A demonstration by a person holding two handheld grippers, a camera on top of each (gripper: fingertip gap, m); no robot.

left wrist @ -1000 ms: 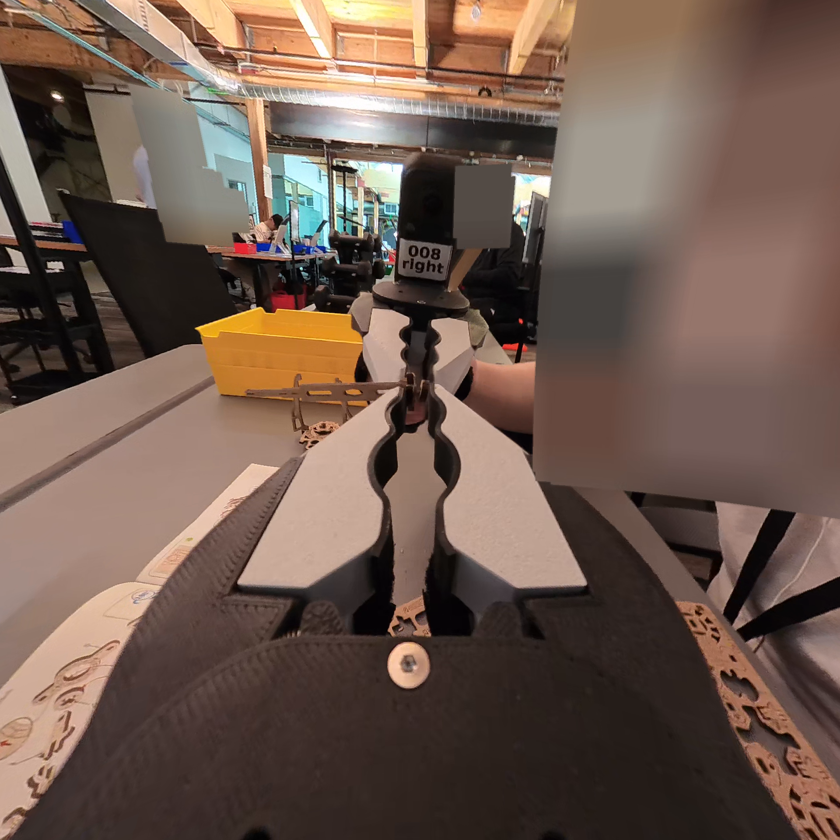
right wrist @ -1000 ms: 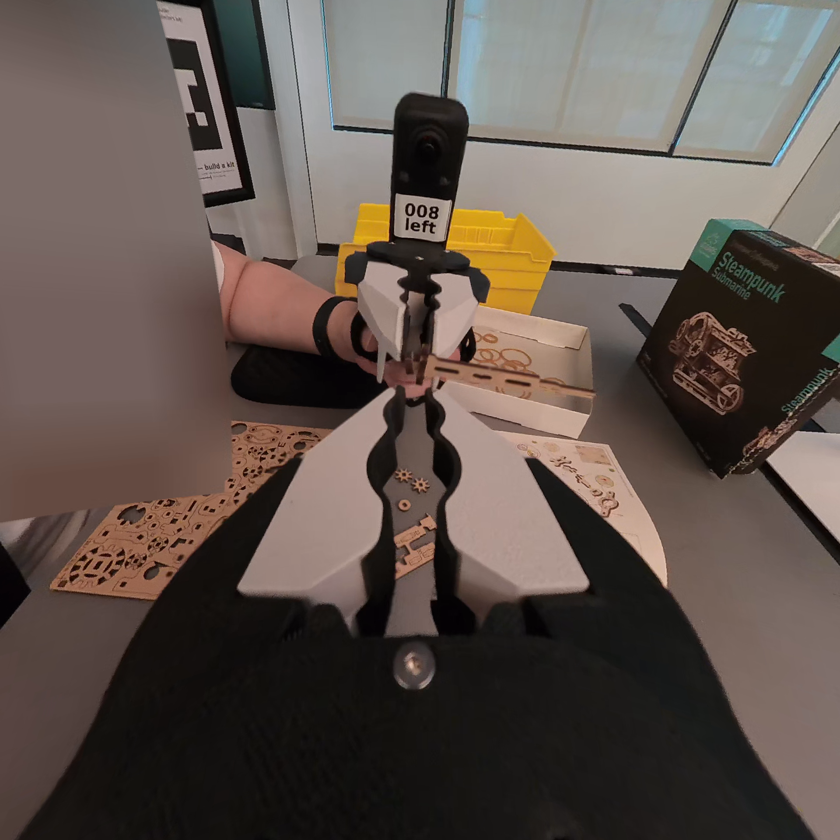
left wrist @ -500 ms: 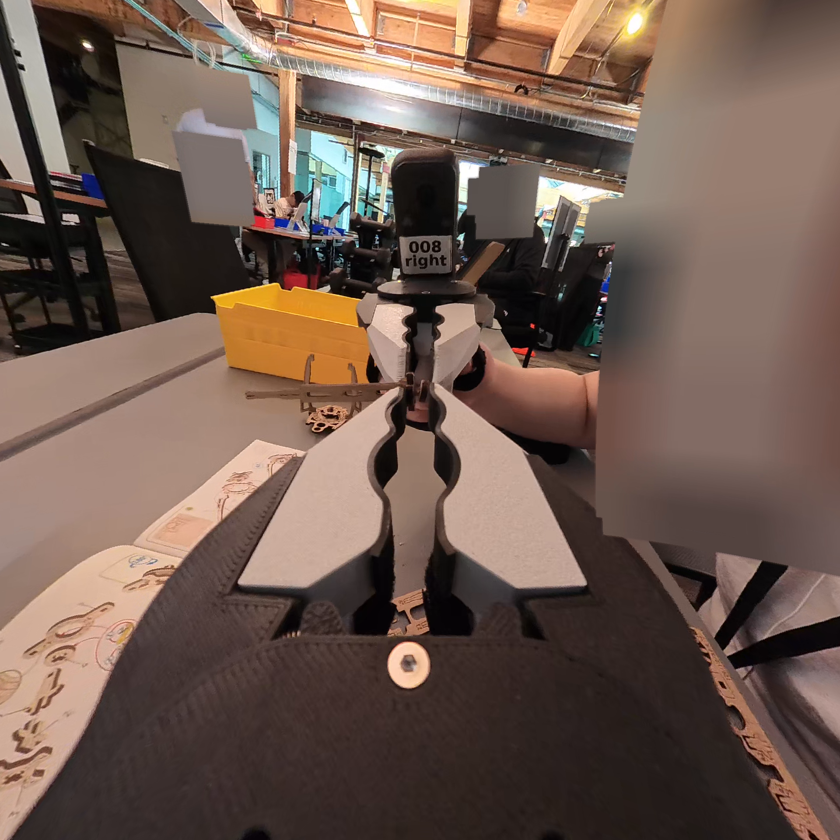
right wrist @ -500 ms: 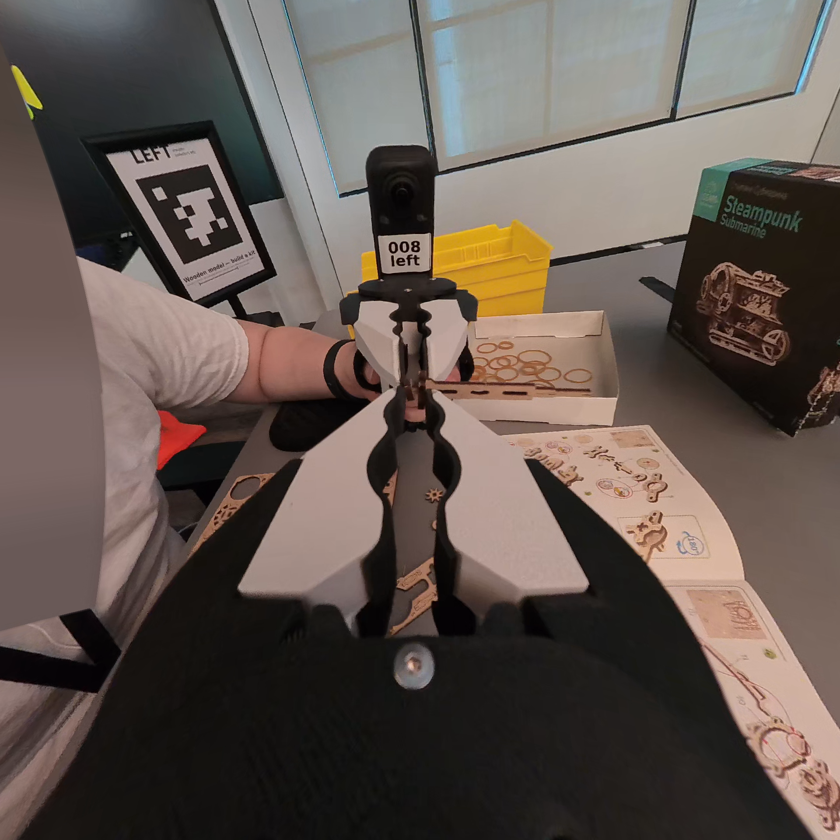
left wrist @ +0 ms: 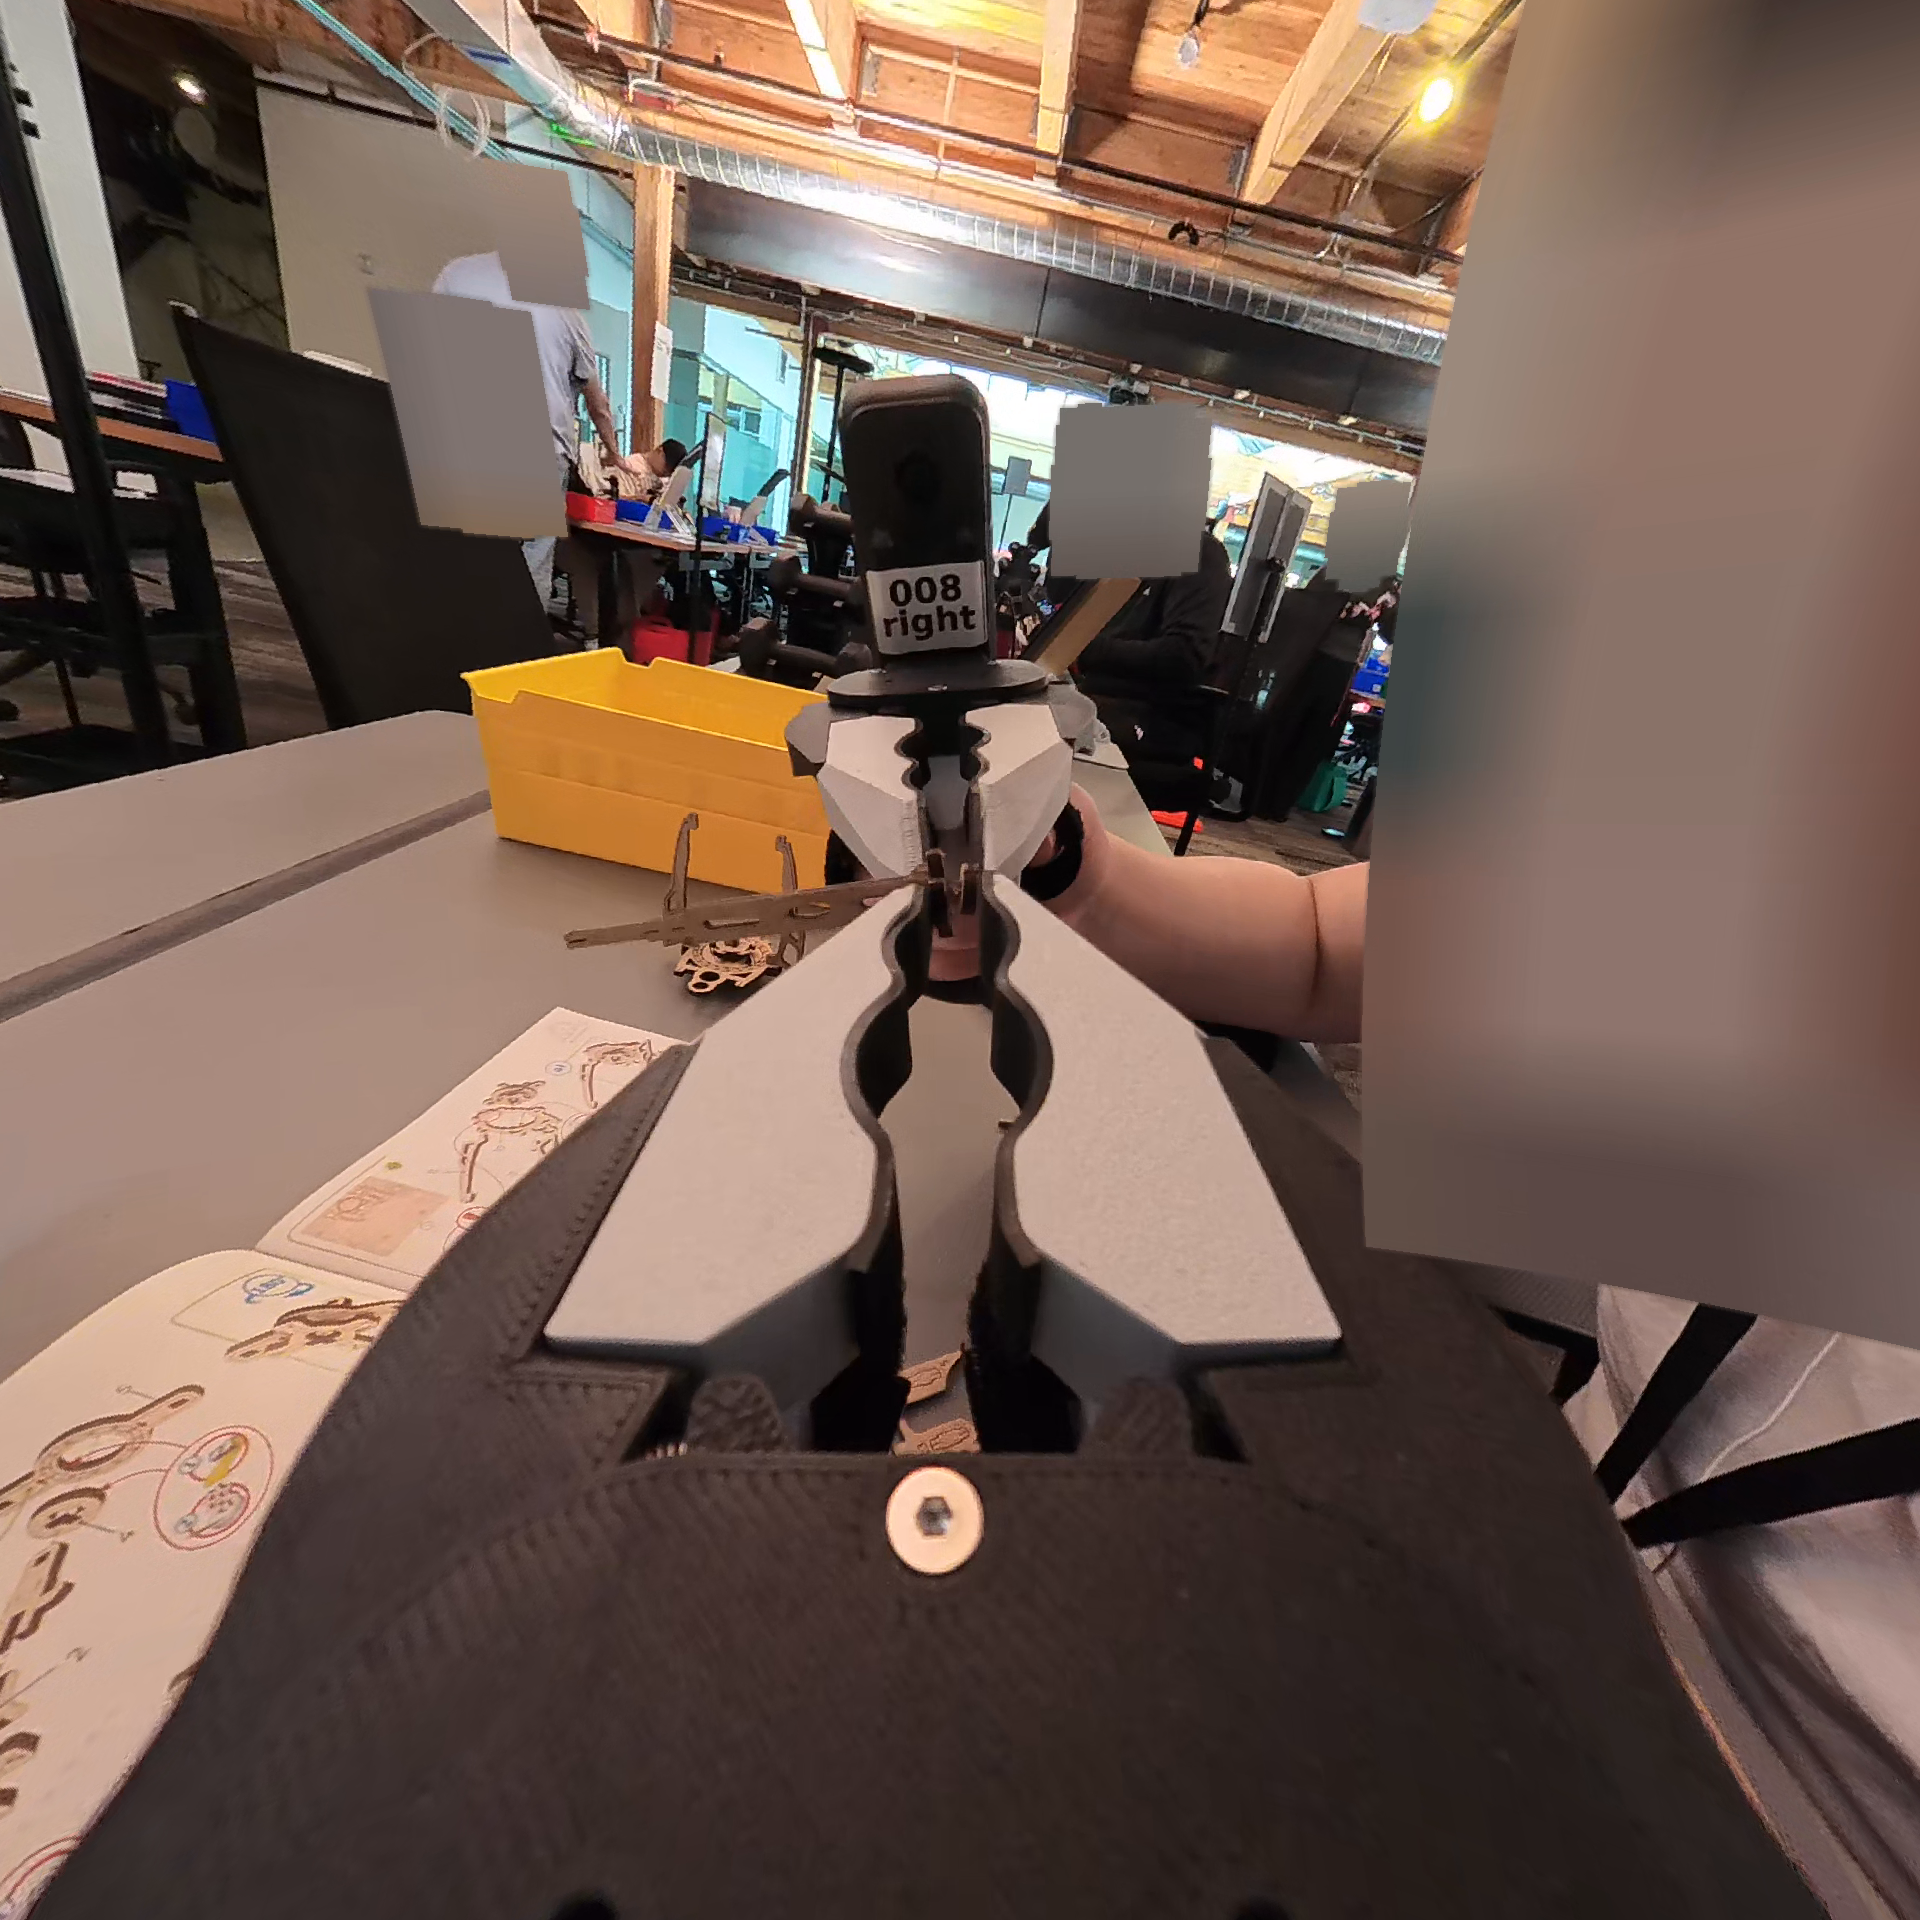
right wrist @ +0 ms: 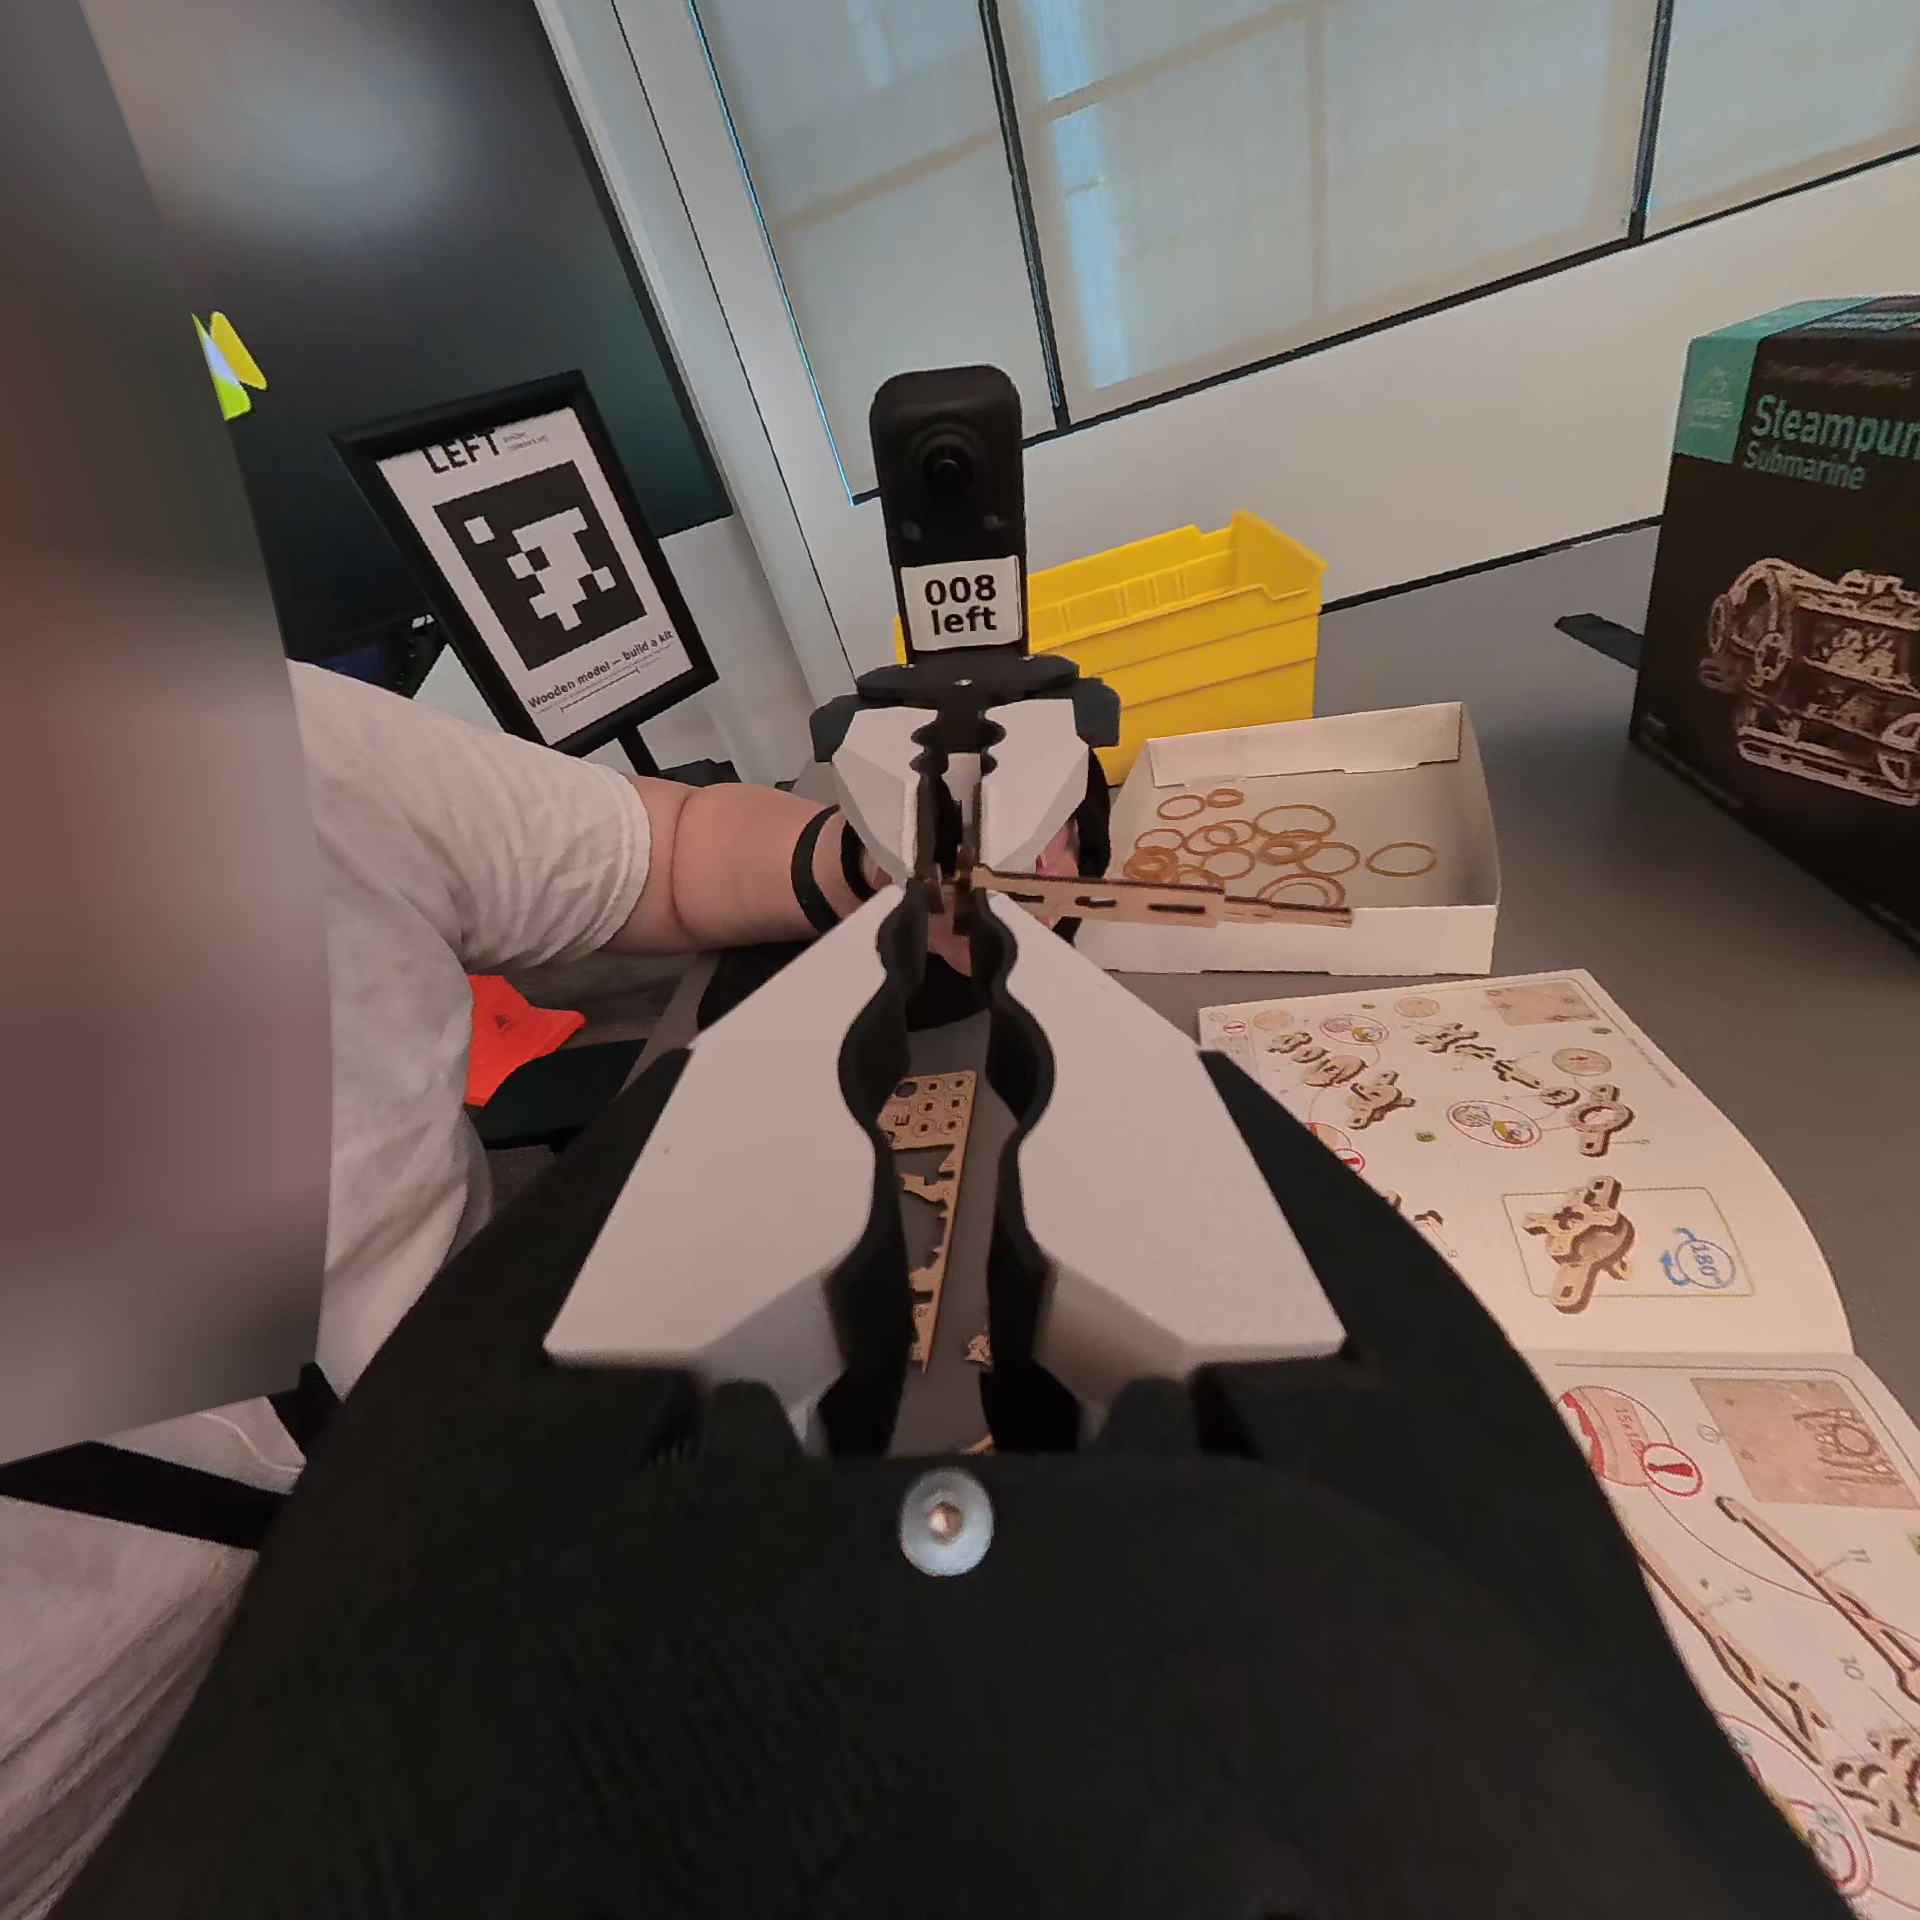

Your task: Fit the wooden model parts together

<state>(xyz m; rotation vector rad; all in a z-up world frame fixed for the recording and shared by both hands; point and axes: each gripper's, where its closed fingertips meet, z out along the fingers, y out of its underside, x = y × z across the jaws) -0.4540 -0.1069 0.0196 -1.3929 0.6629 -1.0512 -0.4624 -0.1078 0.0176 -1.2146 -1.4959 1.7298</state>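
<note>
My left gripper [left wrist: 951, 920] and right gripper [right wrist: 945, 909] face each other tip to tip above the grey table [left wrist: 260, 997], both shut on a small wooden strip assembly. It is a long slotted wooden strip [left wrist: 727, 916] with small brown pieces at the pinched end. The strip sticks out sideways, level, to the left in the left wrist view and to the right in the right wrist view [right wrist: 1153, 899]. The right gripper [left wrist: 940, 868] shows opposite in the left wrist view, and the left gripper [right wrist: 943, 868] in the right wrist view. Which piece each gripper pinches is hidden.
A yellow bin [left wrist: 644, 758] stands behind. A white tray [right wrist: 1455, 925] of rubber bands, a dark kit box [right wrist: 1787, 623] and an open instruction booklet [right wrist: 1507, 1143] lie to the right. A cut wooden sheet [right wrist: 925, 1143] lies under my right gripper. The person's arm [right wrist: 717, 873] reaches in. The grippers are tip to tip, or close to it.
Both grippers have swung round together, still tip to tip and shut. The views have panned: more booklet shows, and the wooden sheets slid out of the right wrist view.
</note>
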